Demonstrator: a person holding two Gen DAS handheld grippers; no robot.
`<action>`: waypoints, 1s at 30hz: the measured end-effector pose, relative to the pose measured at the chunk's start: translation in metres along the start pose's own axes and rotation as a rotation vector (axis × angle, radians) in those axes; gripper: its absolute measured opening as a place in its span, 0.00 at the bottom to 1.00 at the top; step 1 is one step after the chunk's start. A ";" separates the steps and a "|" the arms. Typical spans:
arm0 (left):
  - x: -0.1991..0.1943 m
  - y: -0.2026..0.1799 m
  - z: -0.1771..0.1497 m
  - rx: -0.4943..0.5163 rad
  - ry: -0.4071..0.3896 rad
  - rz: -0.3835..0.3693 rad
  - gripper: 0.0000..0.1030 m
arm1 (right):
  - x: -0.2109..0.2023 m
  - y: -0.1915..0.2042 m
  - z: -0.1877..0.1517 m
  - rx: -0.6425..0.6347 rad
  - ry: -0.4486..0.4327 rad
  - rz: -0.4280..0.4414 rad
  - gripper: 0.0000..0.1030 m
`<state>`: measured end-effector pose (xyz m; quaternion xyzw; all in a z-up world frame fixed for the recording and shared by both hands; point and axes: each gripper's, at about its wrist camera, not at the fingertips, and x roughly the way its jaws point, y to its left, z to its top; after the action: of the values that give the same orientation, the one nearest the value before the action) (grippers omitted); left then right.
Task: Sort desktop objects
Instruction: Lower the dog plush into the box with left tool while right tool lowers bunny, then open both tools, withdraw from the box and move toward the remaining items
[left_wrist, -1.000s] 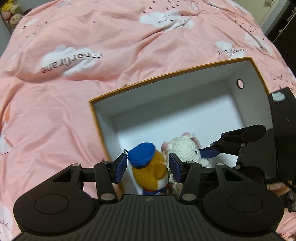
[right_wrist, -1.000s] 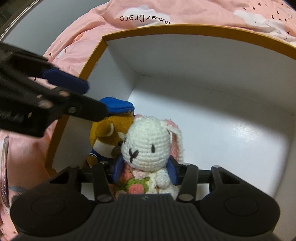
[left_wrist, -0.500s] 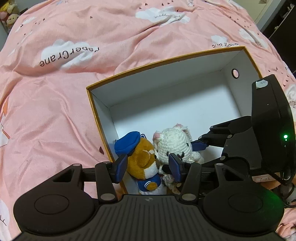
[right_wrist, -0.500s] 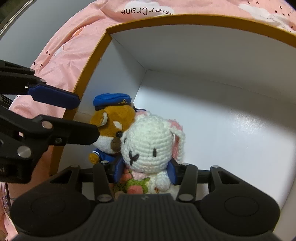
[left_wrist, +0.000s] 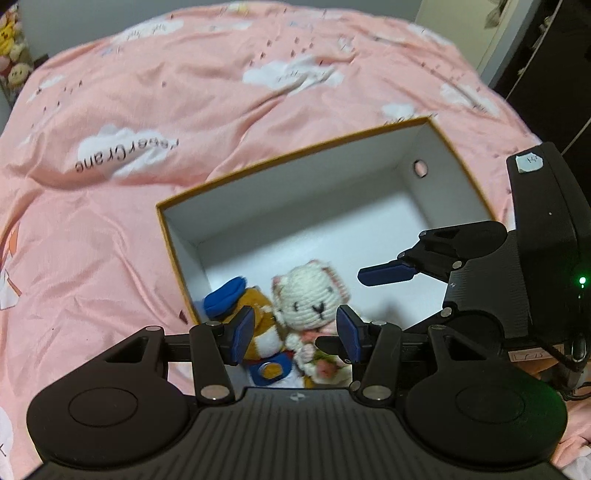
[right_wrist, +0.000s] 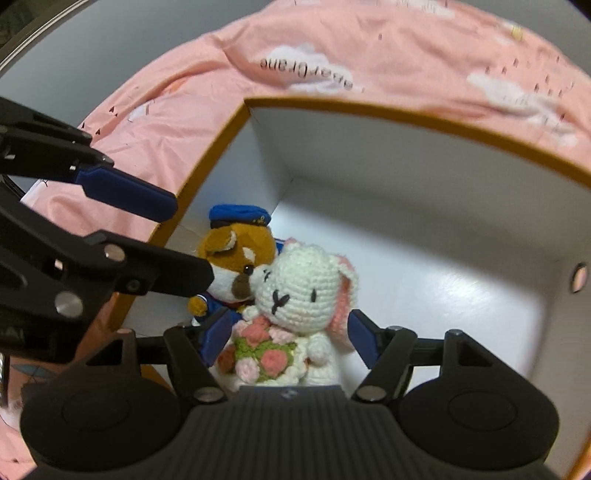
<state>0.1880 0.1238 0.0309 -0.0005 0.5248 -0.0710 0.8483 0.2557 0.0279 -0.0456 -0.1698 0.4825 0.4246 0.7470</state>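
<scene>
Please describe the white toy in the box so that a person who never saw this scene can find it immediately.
On the pink bedspread lies an open box with orange edges and white inside. Two soft toys sit in one corner. The crocheted rabbit is white and holds a pink bouquet, unlike the brown dog in a blue cap.

A bed (left_wrist: 155, 229) spreads wide, covered in rumpled pink bedding printed with white clouds and the word "PaperCrane". One open box (left_wrist: 258, 171) with an orange rim and white inside sits directly on the bedding, toward the near side.
</scene>
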 end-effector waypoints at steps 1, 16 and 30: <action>-0.004 -0.003 -0.003 0.002 -0.021 -0.008 0.56 | -0.006 0.001 -0.002 -0.009 -0.021 -0.012 0.69; -0.069 -0.056 -0.093 -0.005 -0.303 -0.009 0.56 | -0.123 0.019 -0.090 -0.022 -0.466 0.010 0.59; -0.006 -0.108 -0.153 0.037 -0.063 0.030 0.59 | -0.104 0.028 -0.175 0.037 -0.305 -0.100 0.48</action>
<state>0.0367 0.0290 -0.0246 0.0207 0.4965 -0.0681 0.8651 0.1142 -0.1203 -0.0348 -0.1133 0.3624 0.3988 0.8348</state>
